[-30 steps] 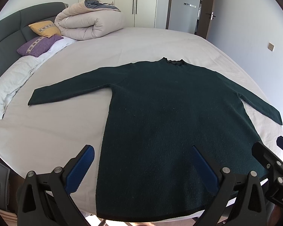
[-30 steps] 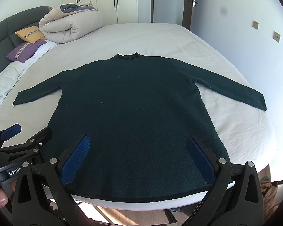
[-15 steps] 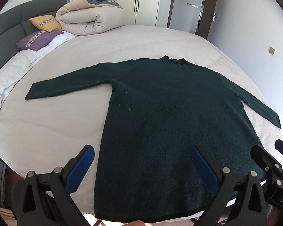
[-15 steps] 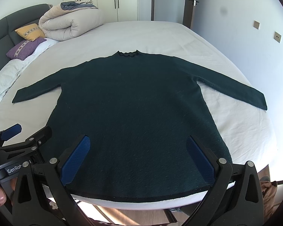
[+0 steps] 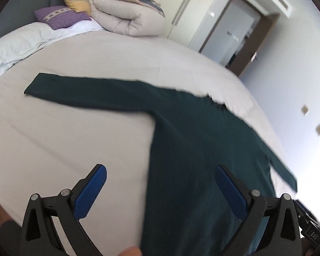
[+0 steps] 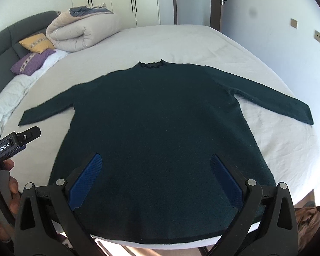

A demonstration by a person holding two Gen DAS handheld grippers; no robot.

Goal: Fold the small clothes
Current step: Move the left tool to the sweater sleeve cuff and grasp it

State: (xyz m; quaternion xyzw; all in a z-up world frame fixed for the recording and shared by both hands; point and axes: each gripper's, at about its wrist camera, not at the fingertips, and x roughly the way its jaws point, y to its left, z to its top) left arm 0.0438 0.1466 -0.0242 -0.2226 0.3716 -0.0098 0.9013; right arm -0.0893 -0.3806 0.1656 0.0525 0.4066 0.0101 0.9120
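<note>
— What does your left wrist view show?

— My left gripper [image 5: 160,188] fills the bottom of the frame, its blue pads spread wide with nothing between them. Beyond it the dark green sweater [image 5: 198,153] lies flat on the bed [image 5: 79,132], running from the centre down to the lower right. One sleeve [image 5: 85,93] stretches toward the left of the frame. The left pad sits over bare sheet, the right pad over the sweater's body. The view is tilted and a little blurred. In the upper left are a purple pillow [image 5: 59,17], a yellow pillow [image 5: 76,0] and a rolled duvet [image 5: 128,17].

— And the right wrist view?

— My right gripper [image 6: 155,178] is at the bottom, also wide open and holding nothing, both pads over the lower part of the sweater [image 6: 157,128]. The garment is spread face up in the middle of the frame, collar [image 6: 151,65] toward the top, hem along the bed's near edge, sleeves out to the left and right. At the left edge I see my left gripper's black body [image 6: 12,145], labelled GenRobot.AI, with my hand [image 6: 8,183] on its handle below.
</note>
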